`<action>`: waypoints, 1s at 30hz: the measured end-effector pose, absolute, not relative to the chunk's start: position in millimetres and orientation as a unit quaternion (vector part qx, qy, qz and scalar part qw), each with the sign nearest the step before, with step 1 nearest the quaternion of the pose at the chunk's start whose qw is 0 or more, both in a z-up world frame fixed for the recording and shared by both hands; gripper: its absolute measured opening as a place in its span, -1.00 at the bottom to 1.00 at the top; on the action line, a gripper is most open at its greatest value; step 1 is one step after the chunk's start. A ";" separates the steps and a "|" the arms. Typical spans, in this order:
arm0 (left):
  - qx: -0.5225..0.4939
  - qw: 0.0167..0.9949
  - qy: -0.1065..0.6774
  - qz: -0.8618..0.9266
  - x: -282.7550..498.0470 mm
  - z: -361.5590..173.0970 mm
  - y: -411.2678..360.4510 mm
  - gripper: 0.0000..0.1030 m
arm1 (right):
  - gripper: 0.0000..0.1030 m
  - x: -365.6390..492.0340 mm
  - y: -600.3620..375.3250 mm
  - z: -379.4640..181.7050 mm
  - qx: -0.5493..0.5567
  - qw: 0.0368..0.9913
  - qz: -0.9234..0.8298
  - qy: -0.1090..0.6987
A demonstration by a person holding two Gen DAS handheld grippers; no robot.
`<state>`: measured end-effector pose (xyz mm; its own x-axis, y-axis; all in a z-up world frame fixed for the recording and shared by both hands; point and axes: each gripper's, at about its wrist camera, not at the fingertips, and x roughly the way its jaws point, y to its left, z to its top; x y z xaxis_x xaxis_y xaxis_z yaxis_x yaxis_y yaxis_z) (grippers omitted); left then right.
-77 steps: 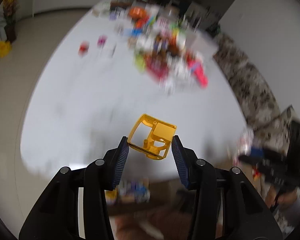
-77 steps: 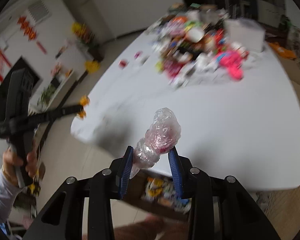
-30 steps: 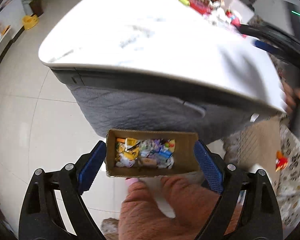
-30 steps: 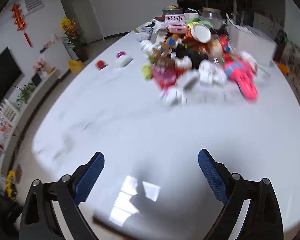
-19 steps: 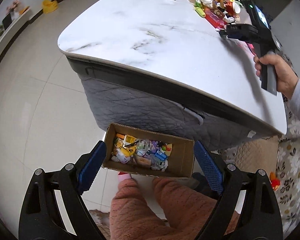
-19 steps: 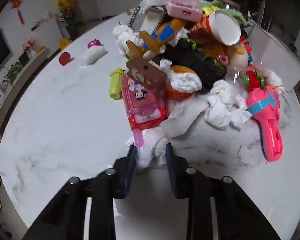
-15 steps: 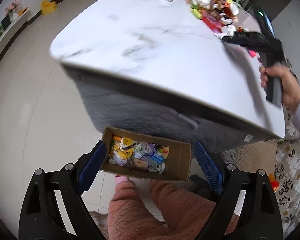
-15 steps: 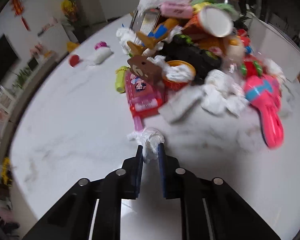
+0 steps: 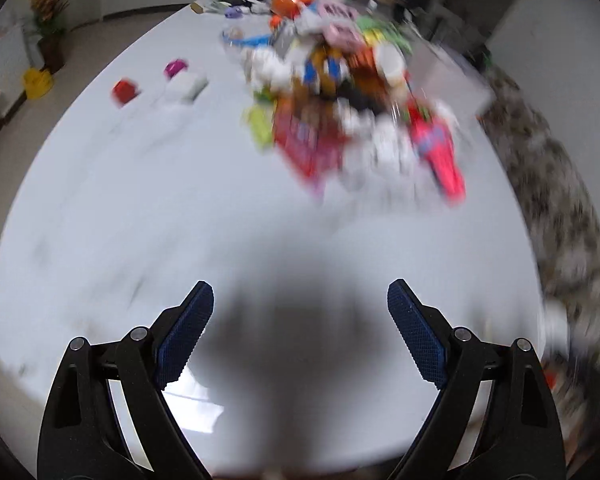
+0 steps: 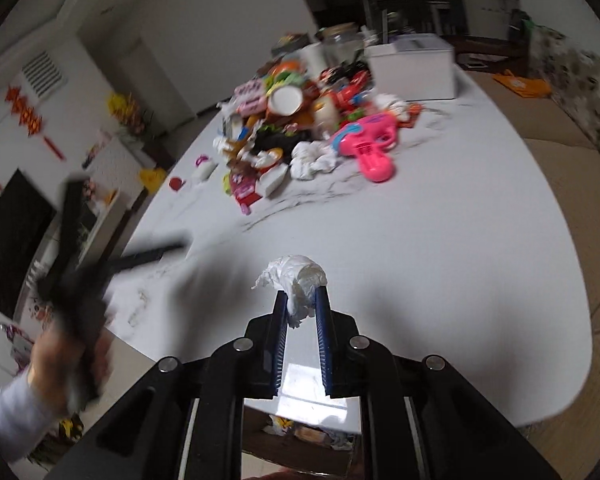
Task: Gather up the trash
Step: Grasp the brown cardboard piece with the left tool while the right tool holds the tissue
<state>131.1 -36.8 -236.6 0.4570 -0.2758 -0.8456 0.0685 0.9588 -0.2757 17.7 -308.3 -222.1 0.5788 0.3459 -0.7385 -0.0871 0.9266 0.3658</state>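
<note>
Your right claw (image 10: 301,305) is clamped on a crumpled white tissue (image 10: 296,280), its blue pads pinching the wad with the loose end puffing out past the tips. A second ago those jaws stood wide and empty over the desk (image 10: 440,220); they have just closed on this tissue at the near edge of the pile and lifted it clear, so one more piece is in hand. Just below the desk edge you can glimpse the cardboard box (image 10: 312,436) of collected scraps, likely where this goes. Your left claw (image 9: 300,312) is spread apart with nothing between its pads; half a second ago it hung over that box, and now it faces the desk. Farther off, the trash heap (image 10: 300,128) and pink toy gun (image 10: 368,144) remain.
</note>
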 end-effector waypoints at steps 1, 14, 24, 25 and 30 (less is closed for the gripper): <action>-0.111 0.849 0.508 -0.097 146.0 -235.1 -39.1 0.68 | -0.72 14.3 -311.1 -220.7 0.149 0.877 0.122 0.440; -0.131 0.830 0.540 -0.051 267.4 -257.4 -56.0 -0.14 | -0.72 18.9 -326.4 -229.7 0.165 0.868 0.132 0.450; -0.156 0.843 0.493 -0.151 196.5 -195.7 -11.5 -0.14 | -0.72 24.0 -290.9 -210.7 0.155 0.871 0.167 0.435; -0.152 0.844 0.489 -0.162 181.8 -189.4 -5.6 -0.14 | -0.72 22.9 -284.6 -207.9 0.153 0.871 0.173 0.434; -0.108 0.846 0.485 -0.195 94.2 -172.0 26.7 -0.14 | -0.72 12.4 -243.6 -195.9 0.125 0.868 0.202 0.435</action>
<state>94.2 26.7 -172.0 0.4535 -0.4341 -0.7784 0.2239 0.9009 -0.3719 12.4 -243.6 -195.9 0.5391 0.4605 -0.7053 -0.2428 0.8867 0.3934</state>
